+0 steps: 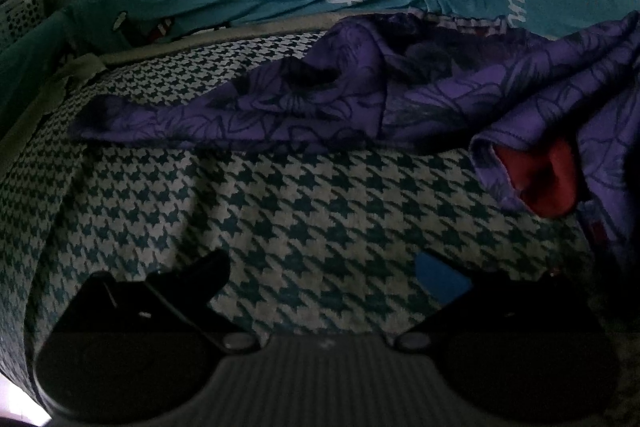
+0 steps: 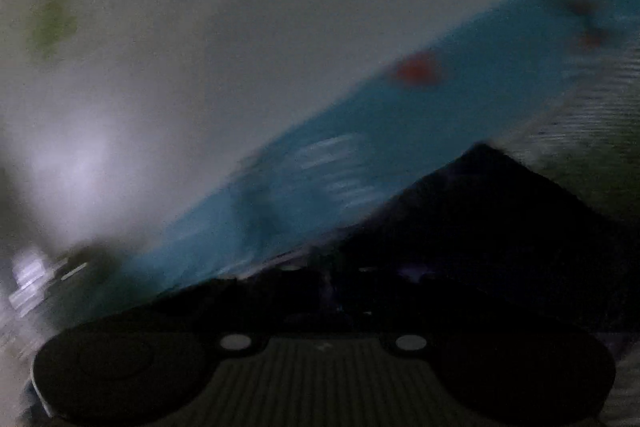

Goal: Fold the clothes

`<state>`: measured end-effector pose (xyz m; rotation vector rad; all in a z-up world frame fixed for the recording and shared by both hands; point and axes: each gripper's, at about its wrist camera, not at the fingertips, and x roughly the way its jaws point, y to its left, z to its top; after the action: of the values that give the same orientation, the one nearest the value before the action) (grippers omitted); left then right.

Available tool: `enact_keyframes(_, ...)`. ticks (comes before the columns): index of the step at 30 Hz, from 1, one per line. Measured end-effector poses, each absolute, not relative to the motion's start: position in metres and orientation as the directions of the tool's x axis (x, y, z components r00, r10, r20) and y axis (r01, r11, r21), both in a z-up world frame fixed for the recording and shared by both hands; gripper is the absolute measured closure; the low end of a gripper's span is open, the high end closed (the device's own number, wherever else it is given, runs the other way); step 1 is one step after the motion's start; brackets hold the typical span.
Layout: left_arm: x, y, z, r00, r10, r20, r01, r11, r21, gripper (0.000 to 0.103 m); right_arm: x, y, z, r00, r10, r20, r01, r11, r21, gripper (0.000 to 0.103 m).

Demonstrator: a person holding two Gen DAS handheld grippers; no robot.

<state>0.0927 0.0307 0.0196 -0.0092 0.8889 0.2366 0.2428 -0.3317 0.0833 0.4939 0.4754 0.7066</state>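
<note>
On the houndstooth bedcover (image 1: 304, 211) the purple garment (image 1: 400, 99) lies crumpled and unfolded beyond our left gripper (image 1: 324, 275), whose fingers stand released, while our right gripper (image 2: 332, 291) is clenched, seemingly on a dark fold, so we judge folding barely begun.

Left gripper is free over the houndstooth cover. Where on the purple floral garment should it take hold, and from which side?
Probably the pointed end of the purple floral garment at its left. That end lies thin and flat on the houndstooth cover, apart from the bunched folds at right. Bring the open left gripper in from the near side, low, so one finger slides under the edge.
</note>
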Motion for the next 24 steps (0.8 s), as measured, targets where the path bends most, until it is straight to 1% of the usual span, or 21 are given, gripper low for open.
enact_keyframes(2,0.093,0.031,0.019,0.604,0.205,-0.770,-0.211,0.973,0.094,0.000,0.233,-0.307,0.091,0.512,0.839,-0.186,-0.640,0.517,0.569,0.097)
enact_keyframes(3,0.093,0.031,0.018,0.603,0.207,-0.771,-0.212,0.973,0.095,0.000,0.227,-0.294,0.093,0.464,0.865,-0.192,-0.688,0.489,0.537,0.096)
enact_keyframes(5,0.093,0.032,0.018,0.601,0.210,-0.771,-0.215,0.972,0.097,0.000,0.218,-0.276,0.096,0.433,0.869,-0.240,-0.732,0.494,0.468,0.087)
enact_keyframes(8,0.093,0.033,0.018,0.601,0.216,-0.769,-0.219,0.970,0.102,0.000,0.215,-0.269,0.089,0.451,0.832,-0.323,-0.726,0.552,0.409,0.082)
enact_keyframes(9,0.093,0.033,0.018,0.601,0.216,-0.769,-0.219,0.970,0.102,0.000,0.215,-0.273,0.087,0.473,0.817,-0.330,-0.711,0.575,0.404,0.081)
enact_keyframes(10,0.093,0.033,0.018,0.602,0.215,-0.769,-0.220,0.970,0.100,0.000,0.216,-0.276,0.085,0.495,0.801,-0.338,-0.696,0.598,0.398,0.079)
enact_keyframes(11,0.093,0.033,0.018,0.602,0.213,-0.769,-0.220,0.971,0.097,0.000,0.216,-0.281,0.083,0.518,0.783,-0.344,-0.679,0.621,0.391,0.071)
enact_keyframes(13,0.093,0.033,0.019,0.603,0.213,-0.768,-0.220,0.971,0.096,0.000,0.216,-0.295,0.082,0.588,0.733,-0.341,-0.634,0.680,0.368,0.061)
enact_keyframes(14,0.093,0.033,0.019,0.604,0.214,-0.768,-0.220,0.971,0.098,0.000,0.217,-0.302,0.081,0.621,0.707,-0.340,-0.609,0.707,0.358,0.058)
enact_keyframes(19,0.093,0.032,0.018,0.603,0.224,-0.766,-0.222,0.969,0.108,0.000,0.226,-0.332,0.082,0.765,0.548,-0.338,-0.459,0.833,0.310,0.056)
enact_keyframes(20,0.093,0.032,0.018,0.602,0.226,-0.766,-0.224,0.968,0.110,0.000,0.228,-0.338,0.081,0.797,0.500,-0.340,-0.418,0.862,0.287,0.051)
enact_keyframes(22,0.094,0.033,0.018,0.601,0.232,-0.765,-0.228,0.967,0.114,0.000,0.233,-0.349,0.078,0.849,0.395,-0.351,-0.326,0.914,0.239,0.044)
enact_keyframes(24,0.095,0.033,0.017,0.599,0.234,-0.766,-0.229,0.967,0.116,0.000,0.239,-0.358,0.074,0.881,0.299,-0.367,-0.237,0.950,0.205,0.044)
